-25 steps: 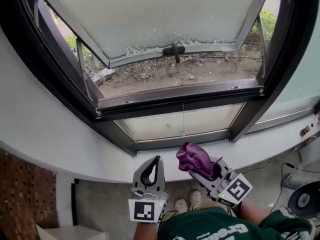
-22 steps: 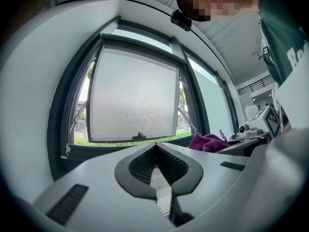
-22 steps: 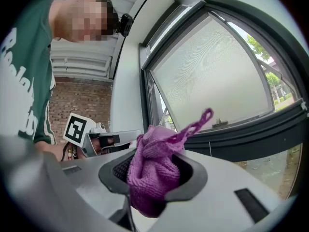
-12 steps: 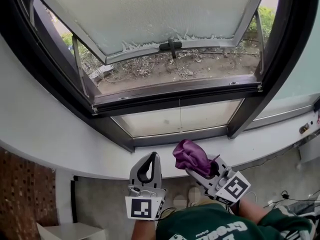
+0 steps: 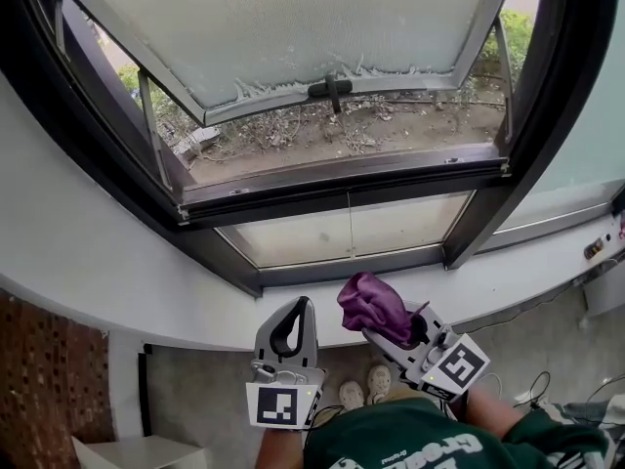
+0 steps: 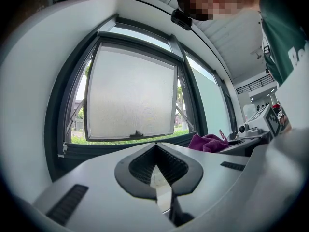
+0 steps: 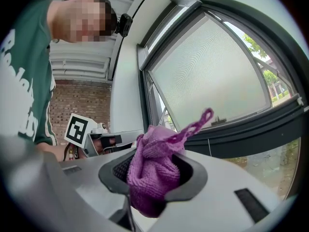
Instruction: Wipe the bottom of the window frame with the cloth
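Note:
A purple cloth is bunched between the jaws of my right gripper, which is shut on it; it fills the right gripper view as a purple wad with a loose loop sticking up. My left gripper is beside it, jaws closed with nothing between them. Both are held low, below the white sill and apart from the window. The dark bottom rail of the window frame lies above them, also seen as the rail and the rail. The frosted sash is swung outward.
A white curved sill runs under the fixed lower pane. Bare ground with dry twigs shows through the opening. A brick wall is at the lower left, cables on the floor at right, my shoes below.
The view has shifted a little, so the window sits slightly higher and more to the left. Both grippers keep their pose, the cloth still held.

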A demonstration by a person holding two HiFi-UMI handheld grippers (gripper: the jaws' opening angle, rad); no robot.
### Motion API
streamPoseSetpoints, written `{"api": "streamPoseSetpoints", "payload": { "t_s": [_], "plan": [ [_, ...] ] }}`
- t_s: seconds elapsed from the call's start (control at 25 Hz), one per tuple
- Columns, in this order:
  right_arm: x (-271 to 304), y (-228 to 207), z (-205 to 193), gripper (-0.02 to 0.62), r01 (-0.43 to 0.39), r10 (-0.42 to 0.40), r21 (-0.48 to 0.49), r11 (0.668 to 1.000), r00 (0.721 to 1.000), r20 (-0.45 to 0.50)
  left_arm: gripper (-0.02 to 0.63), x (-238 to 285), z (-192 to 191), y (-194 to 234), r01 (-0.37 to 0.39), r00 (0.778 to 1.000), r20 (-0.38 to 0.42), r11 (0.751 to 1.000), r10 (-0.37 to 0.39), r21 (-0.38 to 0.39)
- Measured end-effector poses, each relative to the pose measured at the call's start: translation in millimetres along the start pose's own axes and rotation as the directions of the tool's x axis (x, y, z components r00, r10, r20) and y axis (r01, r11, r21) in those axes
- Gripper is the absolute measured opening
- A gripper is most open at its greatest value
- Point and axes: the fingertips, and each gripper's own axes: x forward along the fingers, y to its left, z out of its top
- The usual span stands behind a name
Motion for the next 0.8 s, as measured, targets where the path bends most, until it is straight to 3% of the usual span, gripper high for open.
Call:
{"api": "streamPoseSetpoints", "payload": {
  "t_s": [0.36,0.6,0.8],
  "plan": [
    [3.4,12.0,-11.6,0.147,-0.081,0.079,0.047,0.996,0.996,0.033,0.003,-7.1,-19.4,5.9,-0.004,1.000,-0.023,1.000,0.003,-0.021],
    [22.5,2.6,-46.5,0.146,-0.123,0.126,0.164,0.979,0.992,-0.011,0.003,-8.9,-72.9,24.1,-0.030,0.990,-0.135,0.998,0.037,0.048],
    [43.8,0.4,-95.5,0.147,-0.207,0.219,0.230,0.951,0.975,-0.026,0.003,-21.6,-127.1,54.9,-0.086,0.973,-0.209,0.993,0.102,0.084]
  ]
}}
